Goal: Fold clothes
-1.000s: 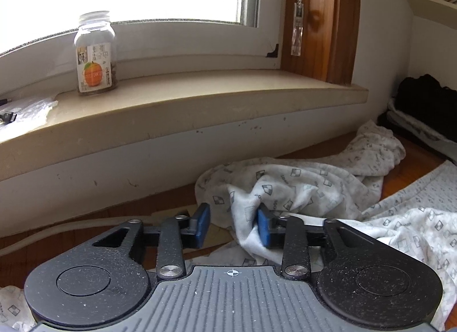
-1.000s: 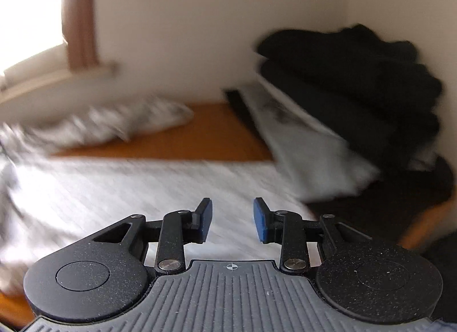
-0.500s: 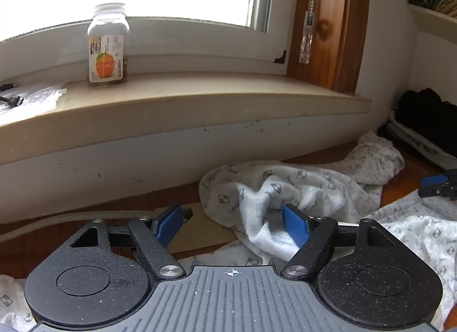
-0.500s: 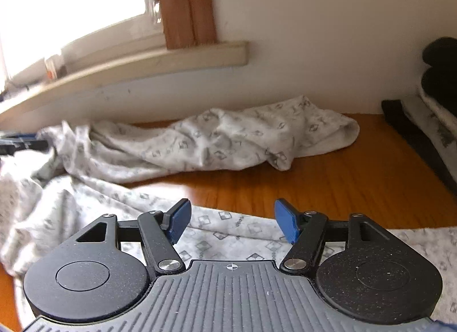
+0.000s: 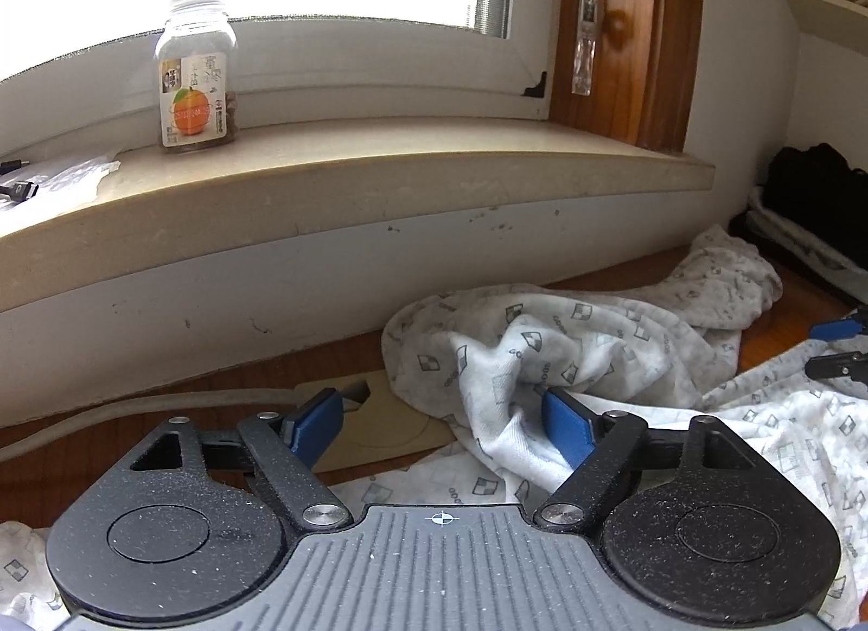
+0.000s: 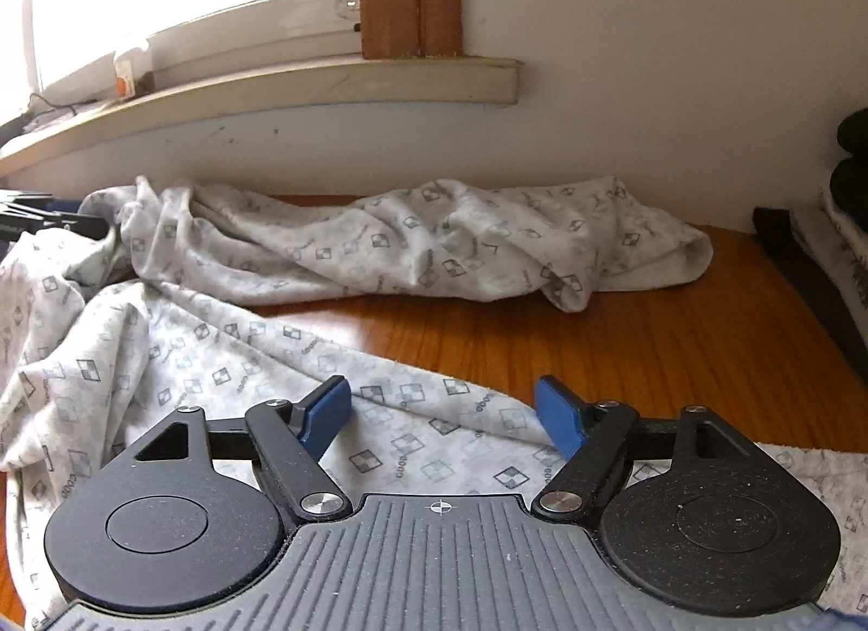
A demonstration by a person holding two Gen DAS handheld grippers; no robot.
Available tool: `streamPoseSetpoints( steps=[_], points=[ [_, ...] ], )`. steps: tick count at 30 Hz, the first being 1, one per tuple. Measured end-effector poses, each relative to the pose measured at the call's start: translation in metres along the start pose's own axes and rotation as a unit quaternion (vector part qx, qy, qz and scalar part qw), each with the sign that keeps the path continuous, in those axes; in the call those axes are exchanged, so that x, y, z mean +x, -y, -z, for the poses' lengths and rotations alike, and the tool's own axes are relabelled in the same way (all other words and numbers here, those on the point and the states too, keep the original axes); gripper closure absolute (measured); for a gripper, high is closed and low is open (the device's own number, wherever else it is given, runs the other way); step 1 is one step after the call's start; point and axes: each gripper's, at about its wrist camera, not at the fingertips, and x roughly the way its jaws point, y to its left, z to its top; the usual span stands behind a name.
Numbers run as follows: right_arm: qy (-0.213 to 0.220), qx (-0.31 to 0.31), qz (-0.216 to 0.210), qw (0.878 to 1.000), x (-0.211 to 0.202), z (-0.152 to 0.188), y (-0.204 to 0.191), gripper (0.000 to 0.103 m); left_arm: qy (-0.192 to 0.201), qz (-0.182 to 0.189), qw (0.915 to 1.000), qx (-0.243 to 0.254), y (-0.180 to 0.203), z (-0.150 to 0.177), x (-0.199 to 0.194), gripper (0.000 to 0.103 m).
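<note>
Left wrist view: our left hand-held gripper point(image 5: 442, 422) has let go; its jaws are opening, a fold of the patterned garment point(image 5: 569, 338) beside one pad.

Right wrist view: our right hand-held gripper point(image 6: 442, 416) has swung over the garment's flat part on the tabletop point(image 6: 597, 343), jaws opening, empty, ready to take the next edge.

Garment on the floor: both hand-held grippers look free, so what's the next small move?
Probably lower the right hand-held gripper, jaws opening, and pinch the garment edge under it. The cloth lies flat and unheld there. The left hand-held gripper, also opening, has a bunched fold beside one pad but no grip, so it should regrasp likewise.
</note>
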Motion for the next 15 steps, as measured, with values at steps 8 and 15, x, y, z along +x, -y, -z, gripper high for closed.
streamPoseSetpoints(
  steps=[8,15],
  points=[
    [0.001,-0.003,0.003,1.000,0.000,0.000,-0.003,0.028,0.020,-0.007,0.9996,-0.018,-0.008,-0.002,-0.042,0.016],
    [0.023,-0.020,0.006,1.000,-0.011,-0.009,-0.017,0.028,0.021,-0.080,0.9964,-0.015,-0.046,0.026,-0.139,0.014]
  ],
)
